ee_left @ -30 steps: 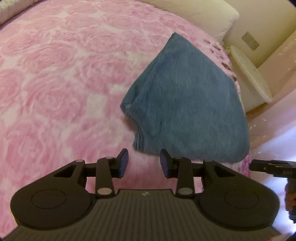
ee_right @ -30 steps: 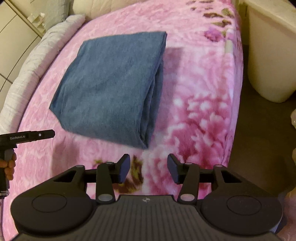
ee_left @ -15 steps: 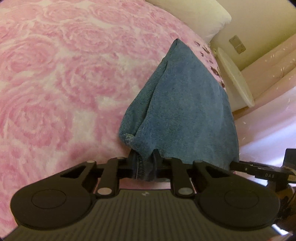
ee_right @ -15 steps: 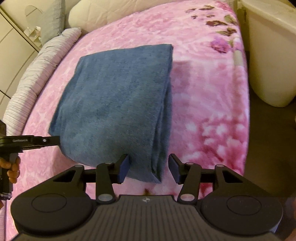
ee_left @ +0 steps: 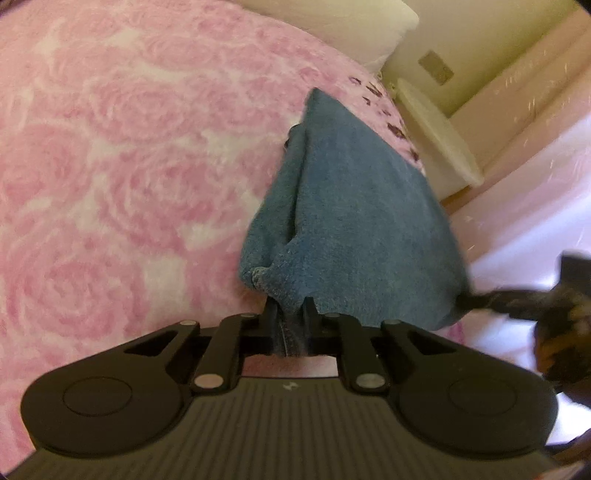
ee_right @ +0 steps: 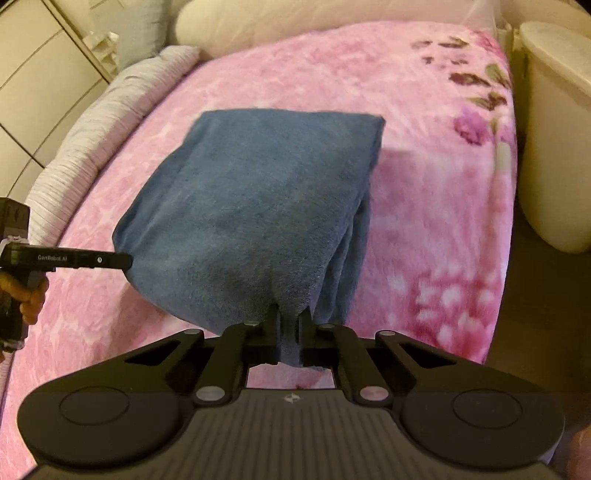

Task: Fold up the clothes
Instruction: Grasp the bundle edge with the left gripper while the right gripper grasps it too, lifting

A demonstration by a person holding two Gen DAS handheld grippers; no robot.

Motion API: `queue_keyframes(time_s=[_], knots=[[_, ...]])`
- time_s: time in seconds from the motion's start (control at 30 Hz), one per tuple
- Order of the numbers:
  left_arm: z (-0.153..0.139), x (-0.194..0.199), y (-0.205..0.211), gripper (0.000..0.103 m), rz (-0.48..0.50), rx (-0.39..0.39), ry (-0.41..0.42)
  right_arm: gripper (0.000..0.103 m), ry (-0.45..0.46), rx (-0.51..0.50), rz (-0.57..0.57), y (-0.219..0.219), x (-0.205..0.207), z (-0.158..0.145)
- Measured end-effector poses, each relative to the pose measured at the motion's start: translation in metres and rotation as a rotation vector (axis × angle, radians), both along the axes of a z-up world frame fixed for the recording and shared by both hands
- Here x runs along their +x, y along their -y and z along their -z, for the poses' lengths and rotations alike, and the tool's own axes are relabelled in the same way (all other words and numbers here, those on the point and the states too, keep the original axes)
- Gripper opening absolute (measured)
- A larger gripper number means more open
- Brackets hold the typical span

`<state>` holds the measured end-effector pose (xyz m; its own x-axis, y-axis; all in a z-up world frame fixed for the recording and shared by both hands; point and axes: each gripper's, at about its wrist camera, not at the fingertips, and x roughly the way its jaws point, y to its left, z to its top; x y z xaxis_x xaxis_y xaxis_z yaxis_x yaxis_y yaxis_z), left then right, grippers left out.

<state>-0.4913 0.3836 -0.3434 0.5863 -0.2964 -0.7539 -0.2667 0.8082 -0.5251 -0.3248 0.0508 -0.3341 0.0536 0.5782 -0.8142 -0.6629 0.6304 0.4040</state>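
A folded blue fleece garment (ee_left: 369,221) lies on the pink rose-pattern blanket (ee_left: 110,166), with its near edge lifted off the bed. My left gripper (ee_left: 291,306) is shut on the garment's near left corner, and cloth bunches between the pads. In the right wrist view the same garment (ee_right: 266,206) fills the middle, and my right gripper (ee_right: 290,314) is shut on its near right corner. The left gripper (ee_right: 123,261) also shows there from the side, gripping the left corner, with a hand (ee_right: 31,299) on its handle. The right gripper (ee_left: 484,300) appears blurred in the left wrist view.
A cream pillow (ee_right: 295,22) and a striped bolster (ee_right: 92,140) lie at the head of the bed. A cream bin with a lid (ee_right: 554,129) stands just off the bed's right edge. Drawers (ee_right: 33,74) are at the far left. A wall outlet (ee_left: 436,68) is behind.
Both grippers moved up to the garment's near edge and shut on its two corners. That edge has risen off the blanket and now hangs taut between them.
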Motion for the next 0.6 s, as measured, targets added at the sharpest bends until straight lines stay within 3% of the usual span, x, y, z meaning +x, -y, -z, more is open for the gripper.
queue_keyframes(time_s=[0.07,0.17,0.27,0.33,0.37,0.43,0.53,0.6], knots=[[0.021,0.001,0.0,0.012,-0.034,-0.013,-0.064,0.004,-0.066,-0.02,0.022,0.003,0.006,0.018],[0.007,-0.008,0.004,0.013,-0.089,0.025,-0.055,0.01,-0.08,-0.017,0.041,0.002,0.008,0.012],[-0.007,-0.018,0.008,0.011,-0.144,0.064,-0.044,0.016,-0.029,-0.032,0.064,0.009,0.013,-0.006],[-0.028,-0.025,0.011,0.01,-0.184,0.161,-0.038,0.023,0.021,-0.043,0.082,0.015,0.017,-0.017],[-0.036,-0.027,0.011,0.009,-0.201,0.173,-0.022,0.024,0.046,-0.043,0.091,0.017,0.019,-0.023],[-0.048,-0.023,0.02,0.009,-0.194,0.134,0.031,0.024,0.069,-0.02,0.1,0.016,0.024,-0.03],[-0.046,0.004,0.04,0.011,-0.101,0.186,0.012,0.025,0.113,-0.002,0.049,0.002,0.026,-0.034],[-0.034,0.024,0.049,0.011,-0.081,0.246,-0.051,0.025,0.164,-0.013,-0.015,-0.012,0.024,-0.032]])
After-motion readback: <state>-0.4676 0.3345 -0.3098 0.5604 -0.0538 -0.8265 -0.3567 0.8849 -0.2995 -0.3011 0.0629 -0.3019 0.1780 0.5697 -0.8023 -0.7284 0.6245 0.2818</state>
